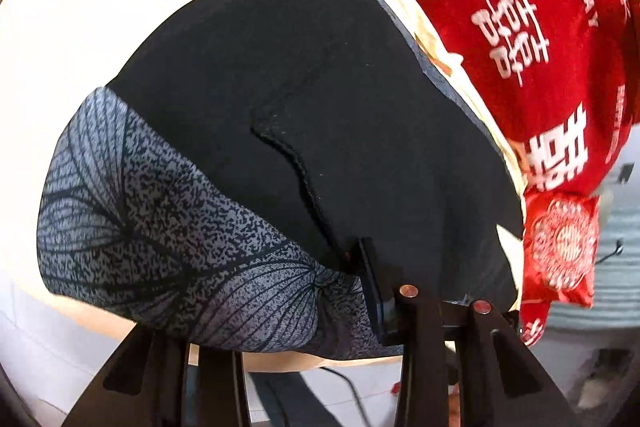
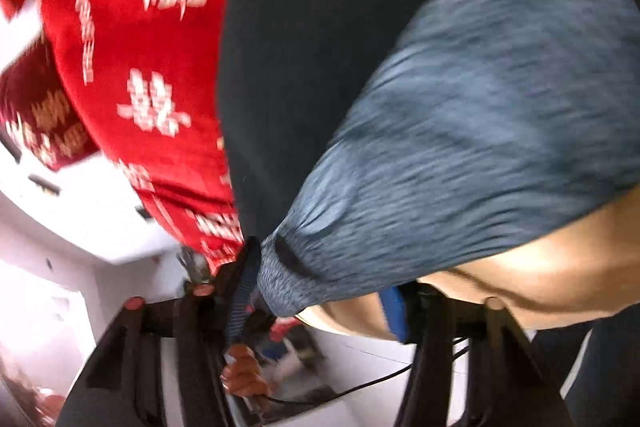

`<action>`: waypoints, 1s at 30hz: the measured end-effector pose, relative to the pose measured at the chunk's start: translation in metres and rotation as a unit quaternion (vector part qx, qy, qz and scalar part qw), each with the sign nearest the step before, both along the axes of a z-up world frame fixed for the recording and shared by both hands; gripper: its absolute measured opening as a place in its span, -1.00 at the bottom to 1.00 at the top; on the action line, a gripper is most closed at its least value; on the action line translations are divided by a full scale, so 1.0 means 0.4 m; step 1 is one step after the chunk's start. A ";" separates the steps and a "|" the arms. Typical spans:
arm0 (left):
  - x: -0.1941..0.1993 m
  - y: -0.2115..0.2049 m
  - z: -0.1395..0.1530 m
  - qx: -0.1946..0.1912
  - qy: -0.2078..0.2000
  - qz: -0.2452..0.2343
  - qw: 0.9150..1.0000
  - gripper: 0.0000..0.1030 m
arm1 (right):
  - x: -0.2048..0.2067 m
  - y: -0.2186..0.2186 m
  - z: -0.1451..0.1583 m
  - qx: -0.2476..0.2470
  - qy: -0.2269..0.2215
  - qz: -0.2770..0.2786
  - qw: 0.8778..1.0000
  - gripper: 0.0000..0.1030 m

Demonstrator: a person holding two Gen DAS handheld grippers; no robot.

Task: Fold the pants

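Black pants (image 1: 280, 87) with a grey patterned waistband (image 1: 140, 207) lie flat on a cream bed sheet (image 1: 100, 7). My left gripper (image 1: 320, 307) sits at the waistband's near edge. One pad (image 1: 372, 287) presses on the cloth and the other finger is hidden under it. The fabric puckers between them, so the left gripper is shut on the pants. In the blurred right wrist view, a bunched corner of the grey waistband (image 2: 460, 107) lies between the jaws of my right gripper (image 2: 320, 301). It touches the left pad (image 2: 240, 291), with a small gap before the right pad (image 2: 394, 315).
A red blanket (image 1: 520, 27) with white characters lies along the far side of the pants, also the red blanket (image 2: 140, 67) in the right wrist view. A small red cushion (image 1: 560, 247) sits at the bed's edge. Below the bed are white floor, a black cable (image 2: 380, 379) and a hand (image 2: 244, 371).
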State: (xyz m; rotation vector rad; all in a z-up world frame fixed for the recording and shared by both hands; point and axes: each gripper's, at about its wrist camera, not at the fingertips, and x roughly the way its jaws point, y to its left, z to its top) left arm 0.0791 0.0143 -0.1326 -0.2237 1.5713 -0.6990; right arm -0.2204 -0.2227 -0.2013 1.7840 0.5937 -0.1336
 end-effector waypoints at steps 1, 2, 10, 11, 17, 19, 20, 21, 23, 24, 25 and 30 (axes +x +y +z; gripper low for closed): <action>0.000 0.000 0.002 0.004 -0.003 -0.006 1.000 -0.27 | -0.018 -0.007 -0.010 0.023 -0.005 -0.024 0.999 -0.64; -0.001 -0.001 0.006 0.010 -0.005 -0.011 1.000 -0.36 | -0.030 -0.011 -0.014 0.039 -0.008 -0.042 0.998 -0.83; 0.010 -0.005 0.111 0.016 -0.039 -0.039 0.998 -0.38 | 0.035 -0.054 0.233 -0.102 0.076 0.061 0.990 -0.84; 0.016 -0.009 0.129 0.013 -0.044 -0.040 0.998 -0.38 | 0.051 -0.063 0.261 -0.119 0.084 0.079 0.986 -0.84; 0.087 -0.083 0.229 0.004 -0.079 -0.047 0.996 -0.38 | 0.174 -0.153 0.379 -0.195 0.111 0.174 0.959 -0.84; 0.121 -0.127 0.247 0.007 -0.091 -0.047 0.995 -0.38 | 0.233 -0.206 0.404 -0.208 0.106 0.190 0.954 -0.84; 0.137 -0.147 0.251 0.007 -0.095 -0.044 0.994 -0.38 | 0.266 -0.233 0.411 -0.215 0.103 0.199 0.951 -0.84; 0.155 -0.165 0.254 0.008 -0.098 -0.040 0.994 -0.38 | 0.299 -0.263 0.412 -0.218 0.103 0.209 0.948 -0.84; 0.198 -0.211 0.251 0.011 -0.106 -0.031 0.994 -0.38 | 0.352 -0.318 0.400 -0.220 0.107 0.225 0.943 -0.84; 0.216 -0.233 0.248 0.014 -0.112 -0.027 0.993 -0.38 | 0.386 -0.346 0.392 -0.221 0.109 0.233 0.941 -0.84; 0.245 -0.263 0.237 0.019 -0.116 -0.023 0.993 -0.38 | 0.415 -0.373 0.378 -0.220 0.113 0.244 0.938 -0.84; 0.352 -0.368 0.148 0.050 -0.131 0.003 0.990 -0.38 | 0.560 -0.501 0.255 -0.215 0.140 0.293 0.921 -0.77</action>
